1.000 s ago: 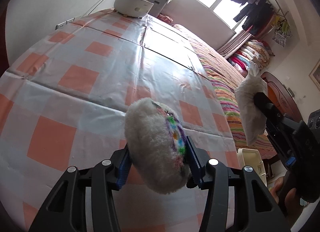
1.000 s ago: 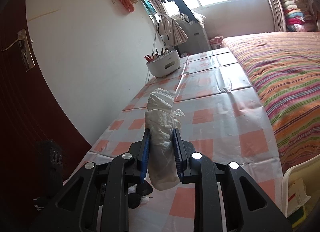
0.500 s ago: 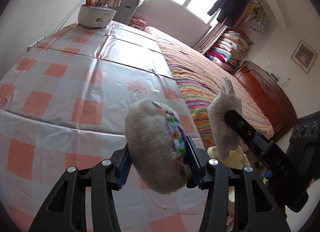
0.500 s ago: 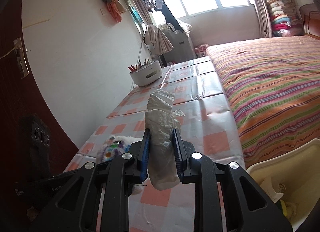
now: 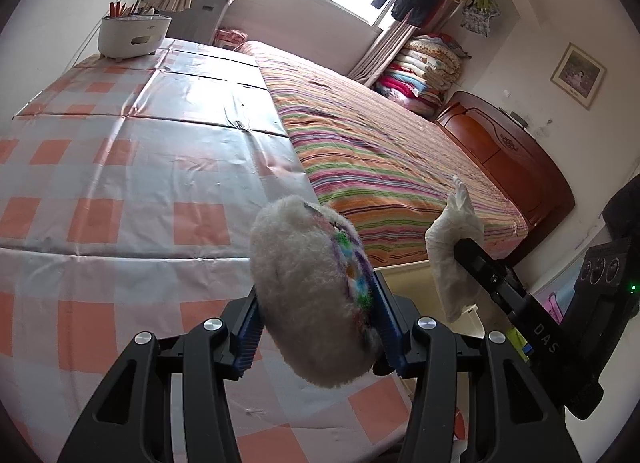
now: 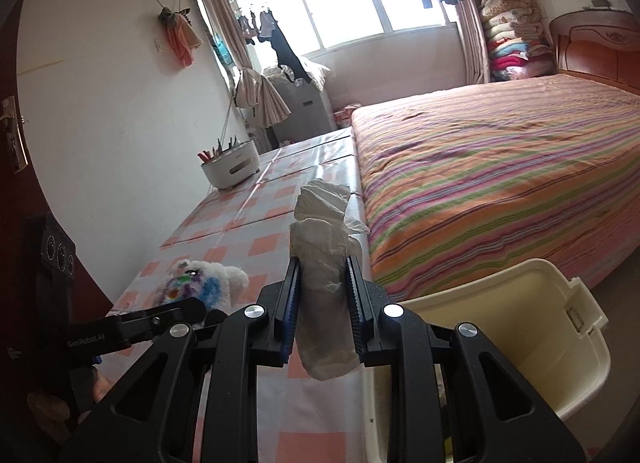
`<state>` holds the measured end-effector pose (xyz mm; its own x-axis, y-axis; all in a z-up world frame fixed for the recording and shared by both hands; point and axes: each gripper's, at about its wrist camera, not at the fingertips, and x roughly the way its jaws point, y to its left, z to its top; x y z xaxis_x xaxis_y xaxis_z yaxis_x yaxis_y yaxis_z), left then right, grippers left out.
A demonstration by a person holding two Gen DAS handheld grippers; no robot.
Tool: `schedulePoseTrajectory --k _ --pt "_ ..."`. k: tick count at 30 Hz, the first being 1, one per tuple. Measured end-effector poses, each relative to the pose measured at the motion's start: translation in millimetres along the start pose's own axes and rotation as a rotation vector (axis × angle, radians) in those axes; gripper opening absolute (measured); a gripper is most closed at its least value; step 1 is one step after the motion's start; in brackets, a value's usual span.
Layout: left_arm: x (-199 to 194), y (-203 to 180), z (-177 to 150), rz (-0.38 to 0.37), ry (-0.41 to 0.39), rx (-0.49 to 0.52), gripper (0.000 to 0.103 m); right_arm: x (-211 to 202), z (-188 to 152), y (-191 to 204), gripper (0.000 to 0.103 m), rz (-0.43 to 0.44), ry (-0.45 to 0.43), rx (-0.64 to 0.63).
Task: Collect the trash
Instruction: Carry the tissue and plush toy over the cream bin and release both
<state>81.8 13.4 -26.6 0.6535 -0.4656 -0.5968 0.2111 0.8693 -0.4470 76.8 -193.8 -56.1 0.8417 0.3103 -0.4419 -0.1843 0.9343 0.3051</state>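
Note:
My left gripper (image 5: 316, 323) is shut on a fluffy white plush toy (image 5: 304, 295) with a multicoloured face, held above the near edge of the checked table (image 5: 120, 183). In the right wrist view the same plush toy (image 6: 204, 287) shows at lower left, in the left gripper. My right gripper (image 6: 322, 299) is shut on a crumpled white tissue wad (image 6: 324, 271), which also shows in the left wrist view as the tissue wad (image 5: 452, 255) at right. A cream plastic bin (image 6: 520, 327) stands open on the floor just right of the right gripper, between table and bed.
A white tub (image 5: 132, 33) with red-tipped utensils sits at the table's far end. A striped bed (image 6: 500, 183) runs along the table's right side, with a wooden headboard (image 5: 508, 151). Folded blankets (image 6: 508, 35) are stacked by the window.
Both grippers have swung right, off the table's middle toward its bed-side edge. The cream bin has come fully into the right wrist view. Both keep hold of their objects.

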Motion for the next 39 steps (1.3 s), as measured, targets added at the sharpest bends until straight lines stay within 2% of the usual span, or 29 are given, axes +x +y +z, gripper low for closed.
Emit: schedulePoseTrajectory --k 12,15,16,17,19,24,31,39 --pt "20.0 -49.7 -1.5 -0.066 0.044 0.097 0.049 -23.8 -8.1 -33.3 0.024 -0.148 -0.043 0.032" --pt "21.7 -62.9 0.7 -0.076 0.045 0.135 0.049 -25.4 -7.6 -37.0 0.035 -0.175 -0.053 0.047" --pt "22.1 -68.2 1.3 -0.080 0.046 0.151 0.049 -26.7 -7.1 -40.6 0.042 -0.180 -0.058 0.058" --pt "22.0 -71.0 2.5 -0.083 0.044 0.162 0.049 -27.3 -6.5 -41.2 0.056 -0.178 -0.060 0.065" --pt "23.4 -78.1 4.4 -0.087 0.041 0.188 0.049 -31.0 -3.8 -47.5 0.062 -0.203 -0.080 0.094" --pt "34.2 -88.2 5.7 -0.099 0.062 0.221 0.049 -52.9 4.3 -62.8 0.063 -0.215 -0.173 0.169" --pt "60.6 -107.9 -0.6 -0.112 0.117 0.266 0.049 -97.4 15.6 -76.6 0.070 -0.230 -0.355 0.262" --pt "82.1 -133.4 -6.1 -0.131 0.147 0.308 0.050 -100.3 9.4 -71.1 0.072 -0.222 -0.389 0.283"
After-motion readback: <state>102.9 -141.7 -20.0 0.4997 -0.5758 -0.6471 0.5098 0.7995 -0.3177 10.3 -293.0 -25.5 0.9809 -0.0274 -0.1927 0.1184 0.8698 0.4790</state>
